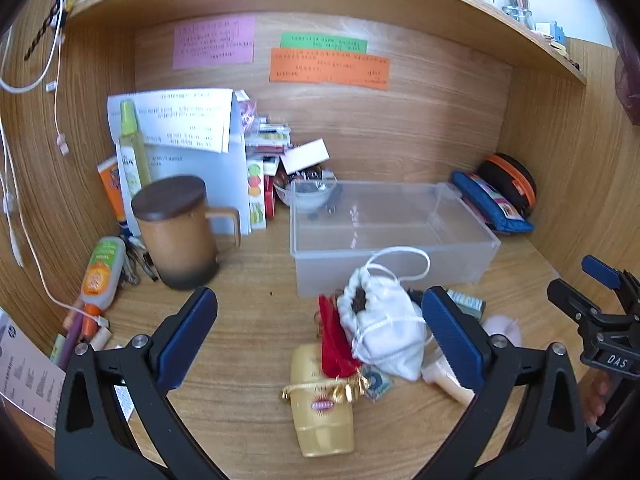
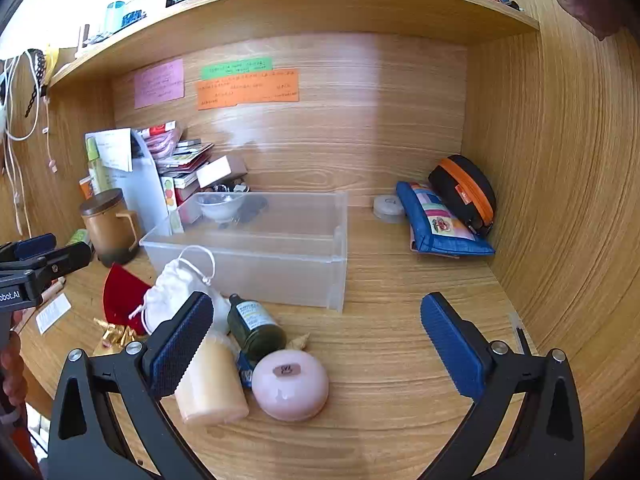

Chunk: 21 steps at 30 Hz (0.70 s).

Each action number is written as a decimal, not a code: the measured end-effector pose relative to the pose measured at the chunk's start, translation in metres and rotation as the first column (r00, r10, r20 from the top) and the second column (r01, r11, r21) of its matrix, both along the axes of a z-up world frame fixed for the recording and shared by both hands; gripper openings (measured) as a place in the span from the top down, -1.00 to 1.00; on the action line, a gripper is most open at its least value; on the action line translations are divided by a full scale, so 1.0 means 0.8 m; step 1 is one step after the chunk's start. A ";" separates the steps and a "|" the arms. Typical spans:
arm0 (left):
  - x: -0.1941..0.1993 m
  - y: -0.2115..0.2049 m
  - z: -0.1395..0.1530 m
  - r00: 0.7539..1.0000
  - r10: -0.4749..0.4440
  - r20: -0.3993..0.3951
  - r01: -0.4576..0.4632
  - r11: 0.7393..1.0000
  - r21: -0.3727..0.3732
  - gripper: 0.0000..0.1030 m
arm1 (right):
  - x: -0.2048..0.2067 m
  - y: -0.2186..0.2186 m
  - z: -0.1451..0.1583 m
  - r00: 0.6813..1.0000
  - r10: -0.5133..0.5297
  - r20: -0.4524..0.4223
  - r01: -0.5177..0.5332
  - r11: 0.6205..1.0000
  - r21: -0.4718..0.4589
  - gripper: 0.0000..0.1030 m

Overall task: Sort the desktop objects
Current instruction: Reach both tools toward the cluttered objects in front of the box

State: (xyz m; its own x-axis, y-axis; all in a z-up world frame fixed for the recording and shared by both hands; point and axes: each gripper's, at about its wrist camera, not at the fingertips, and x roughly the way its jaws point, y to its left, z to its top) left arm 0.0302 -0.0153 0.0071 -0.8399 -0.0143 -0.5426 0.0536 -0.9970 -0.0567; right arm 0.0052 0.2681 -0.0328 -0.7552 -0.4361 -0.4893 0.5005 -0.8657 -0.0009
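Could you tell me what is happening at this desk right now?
A person is sorting desk clutter with a handheld gripper in each hand. Both the left gripper and the right gripper are open and hold nothing. The clear plastic bin looks empty, and the items lie in a pile in front of it: a white drawstring pouch, a red pouch, a yellow bottle, a dark green bottle and a round pink case.
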 end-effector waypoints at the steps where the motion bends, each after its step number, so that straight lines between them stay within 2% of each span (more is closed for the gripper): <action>1: 0.003 -0.002 -0.003 1.000 -0.008 0.006 0.008 1.000 -0.005 -1.00 | 0.002 0.001 -0.001 1.000 0.006 0.003 -0.006 1.000 0.004 -1.00; 11: 0.018 -0.012 -0.046 0.991 -0.072 0.113 0.075 0.997 -0.022 -1.00 | 0.007 0.012 -0.023 0.997 0.035 0.073 -0.036 0.999 0.022 -0.99; 18: 0.004 -0.020 -0.066 0.982 -0.087 0.170 0.090 0.996 -0.011 -1.00 | 0.001 0.015 -0.044 0.993 0.024 0.113 -0.028 0.999 0.033 -0.98; 21: -0.001 -0.017 -0.068 0.980 -0.102 0.169 0.107 0.994 -0.024 -1.00 | -0.004 0.013 -0.053 0.992 0.020 0.126 -0.027 0.998 0.057 -0.78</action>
State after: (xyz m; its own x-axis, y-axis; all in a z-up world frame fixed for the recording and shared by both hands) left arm 0.0295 -0.0293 -0.0474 -0.7348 0.0486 -0.6766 -0.0448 -0.9987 -0.0230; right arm 0.0018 0.2783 -0.0752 -0.6760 -0.4210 -0.6048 0.5200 -0.8541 0.0132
